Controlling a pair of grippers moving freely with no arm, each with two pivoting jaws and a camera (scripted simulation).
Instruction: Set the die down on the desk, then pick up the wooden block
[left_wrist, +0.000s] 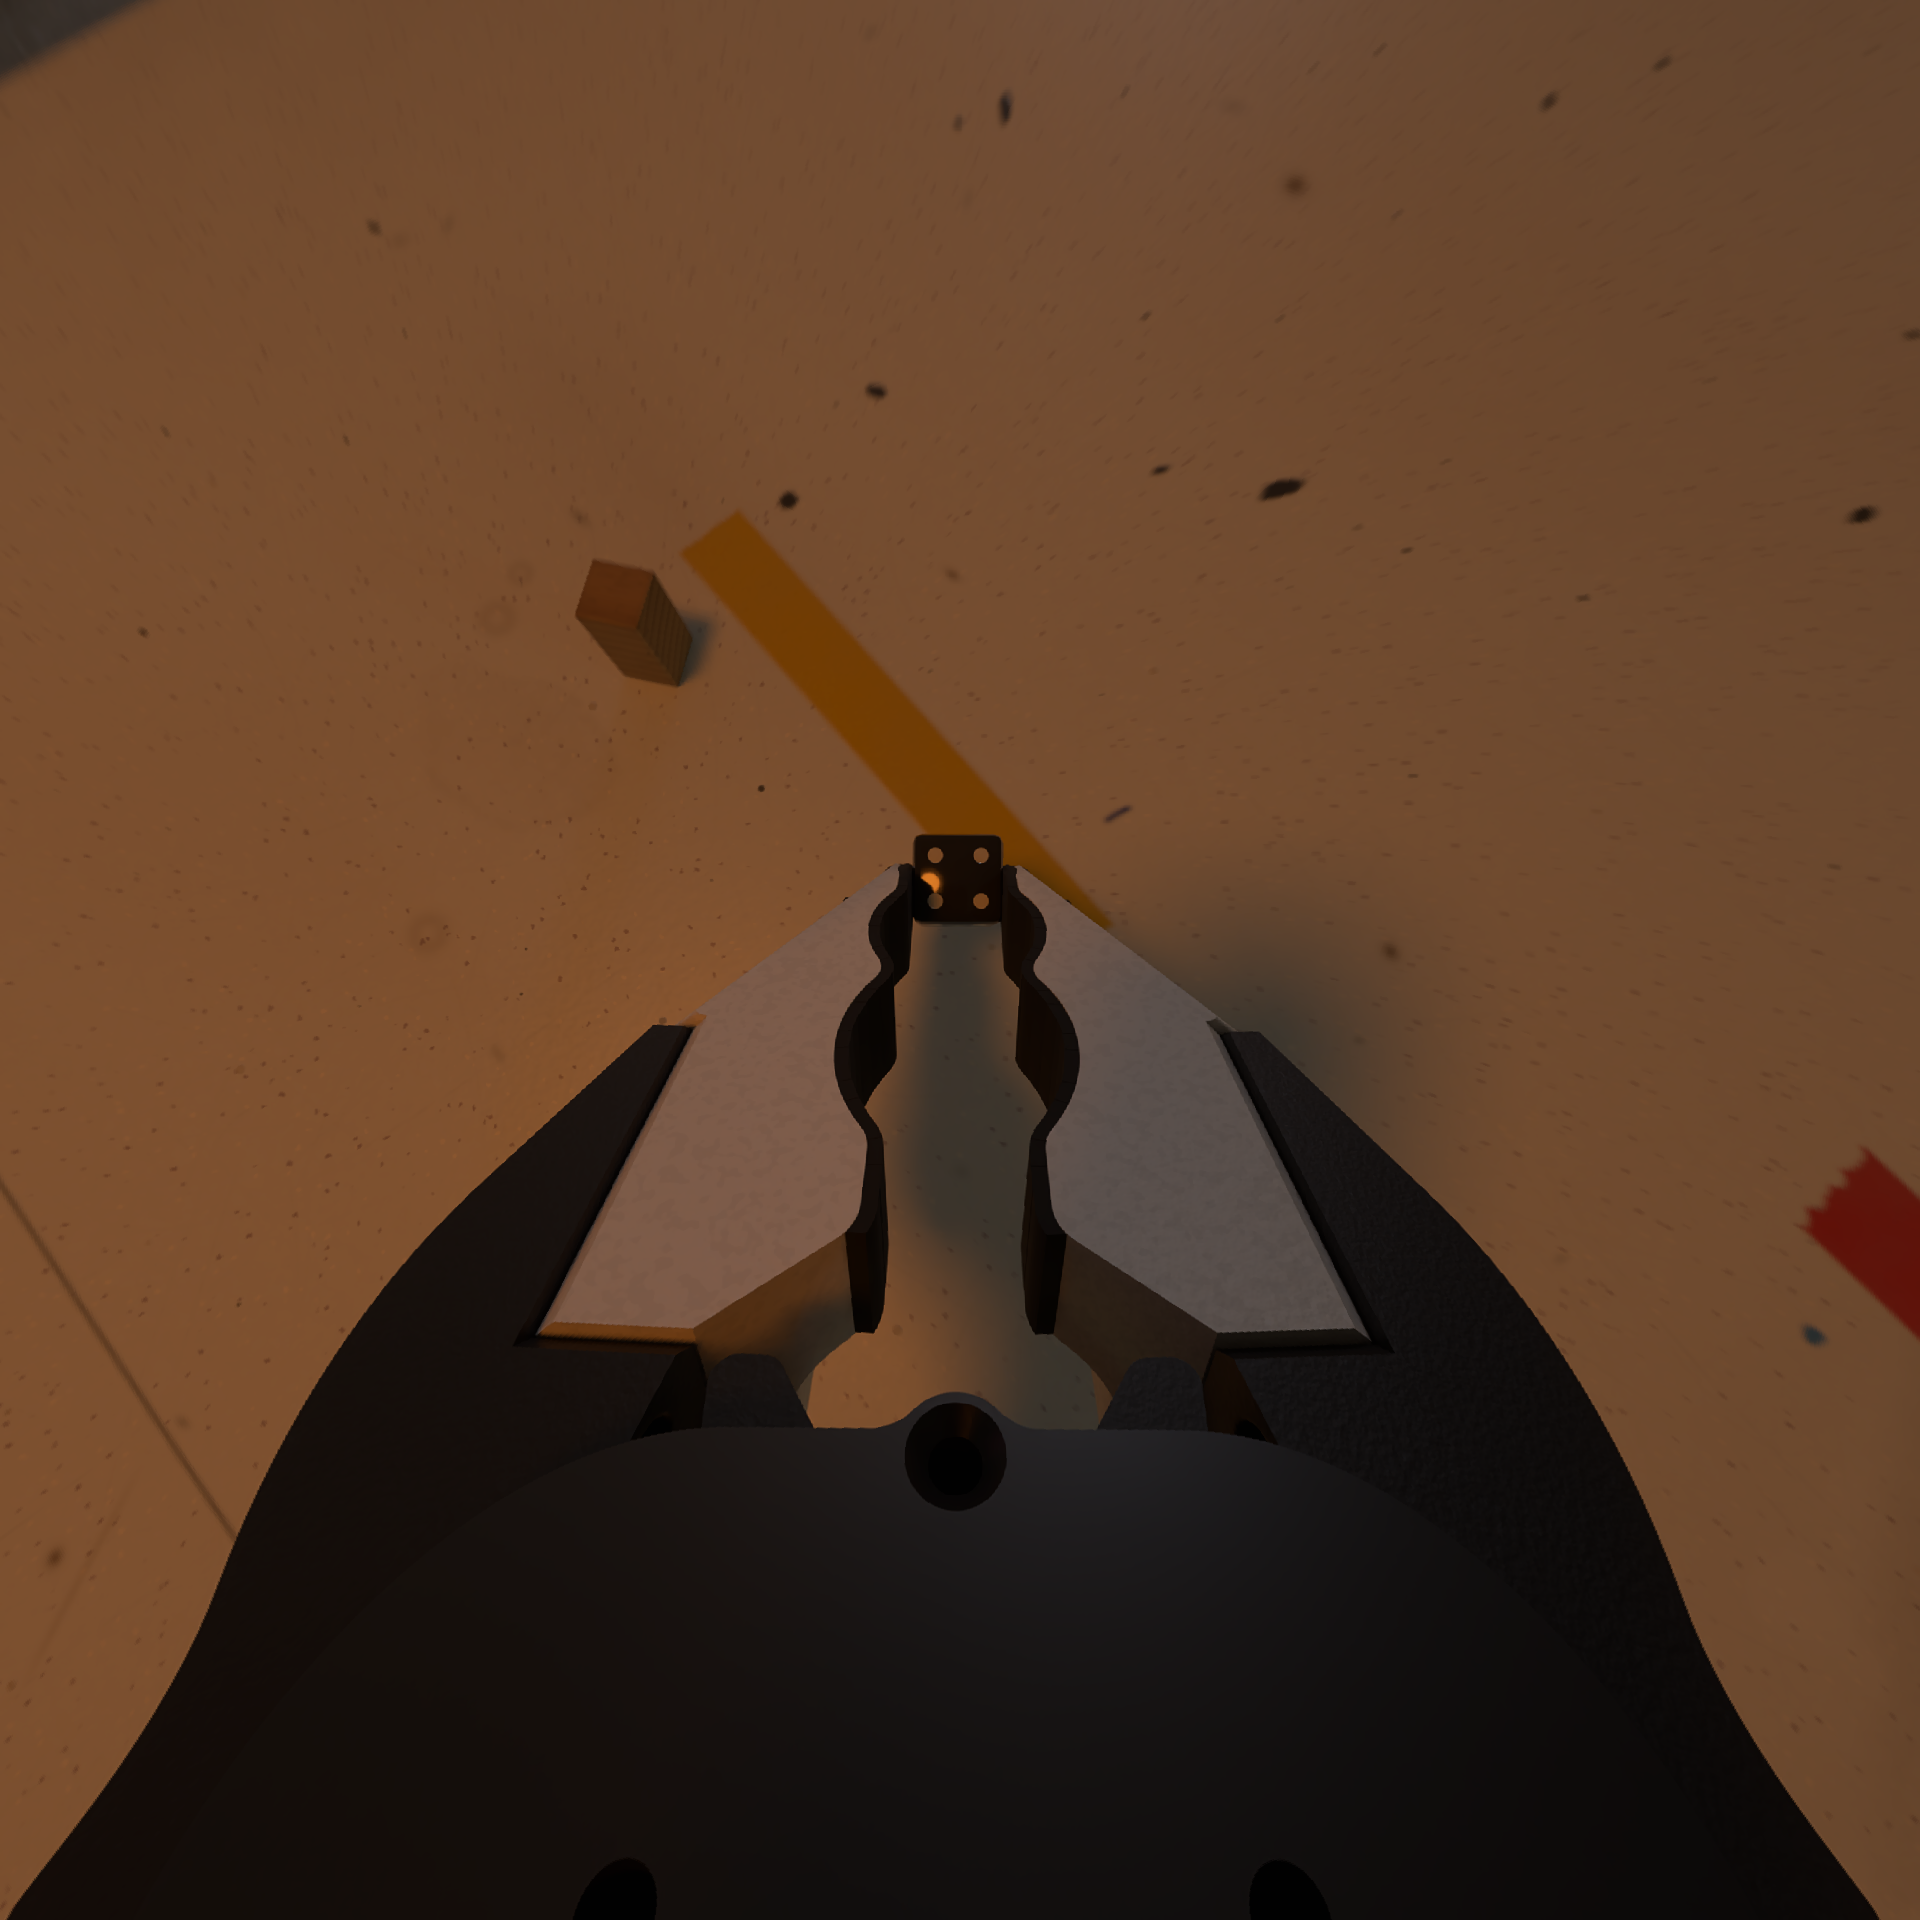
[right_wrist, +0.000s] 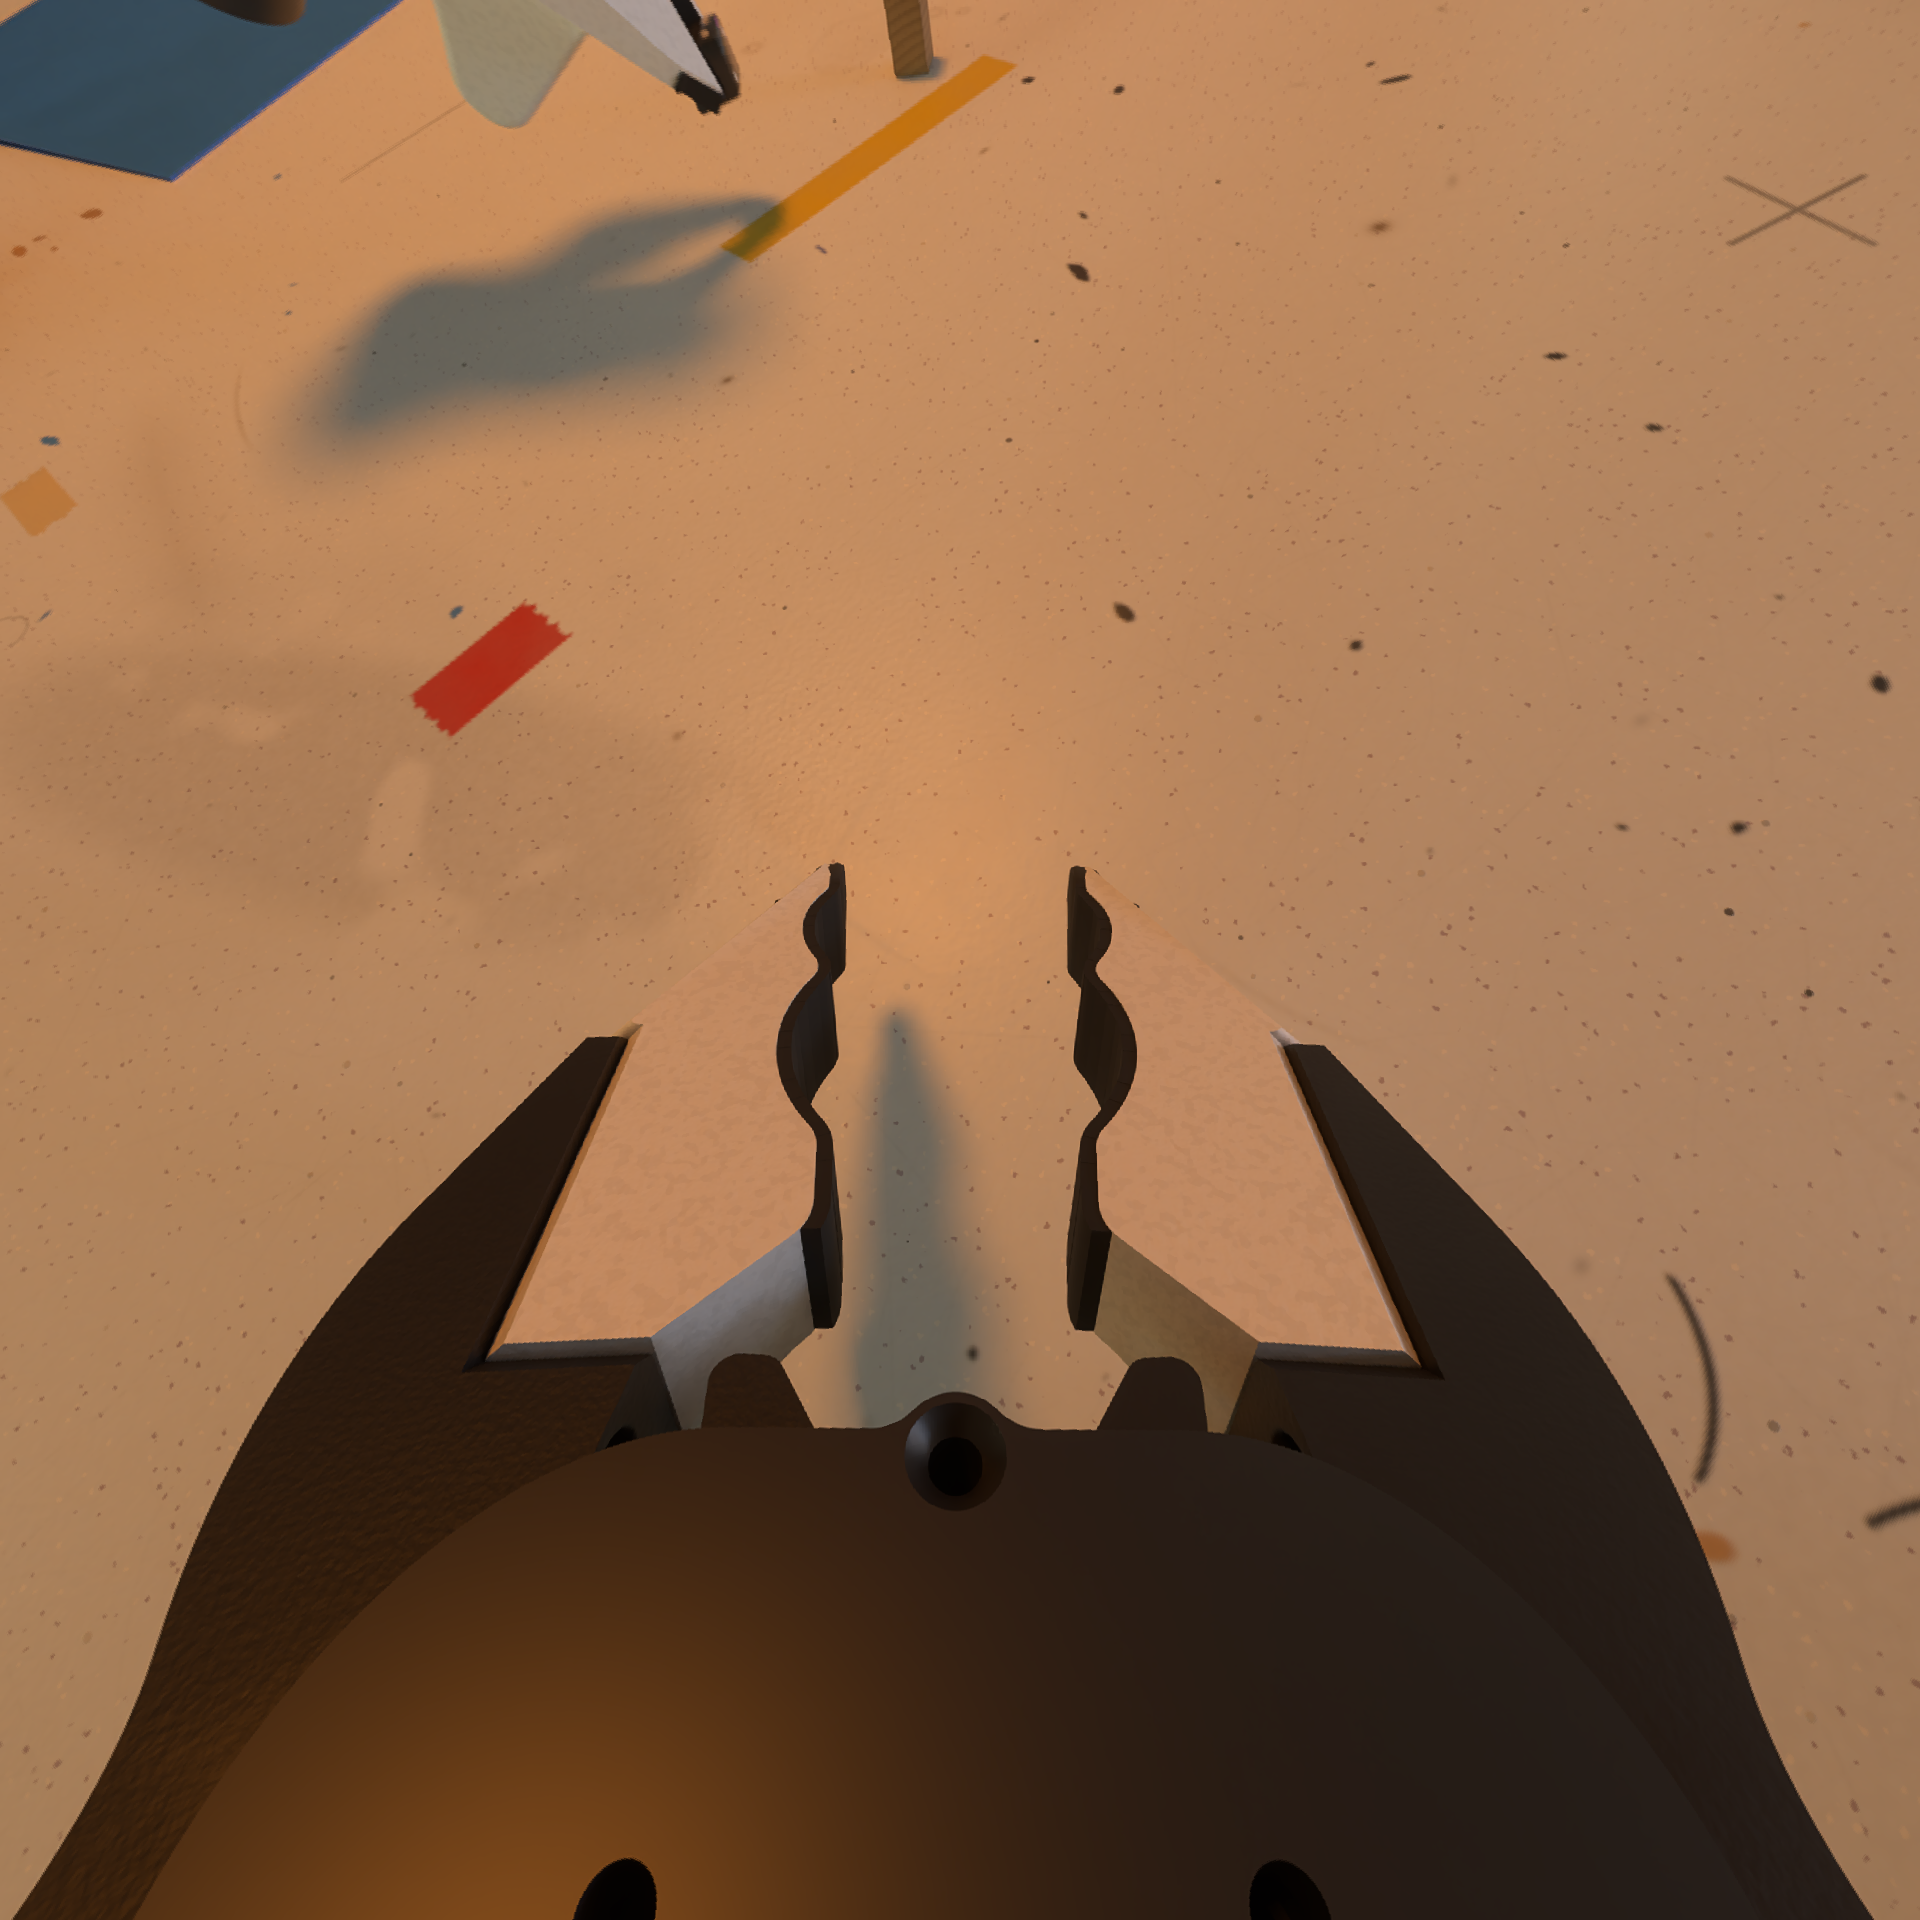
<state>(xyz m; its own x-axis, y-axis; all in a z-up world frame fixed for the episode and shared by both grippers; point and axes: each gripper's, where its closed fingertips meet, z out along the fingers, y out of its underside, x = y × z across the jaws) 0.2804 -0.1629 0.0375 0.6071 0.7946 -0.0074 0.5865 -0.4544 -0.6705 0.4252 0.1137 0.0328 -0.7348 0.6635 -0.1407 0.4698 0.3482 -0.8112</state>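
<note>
Left tool (left_wrist: 957, 883) clenching 1 die (left_wrist: 957, 878) (black), right tool (right_wrist: 956, 883) released, 1 wooden block (left_wrist: 634, 621).

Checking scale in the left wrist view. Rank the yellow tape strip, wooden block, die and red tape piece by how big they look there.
1. Yellow tape strip, longest by far.
2. Red tape piece, cut off by the frame edge, so unsure against the block.
3. Wooden block.
4. Die, smallest, though nearest, held in the left claw.

Dim, warm light — soft shadows, perhaps edge-warped.
</note>
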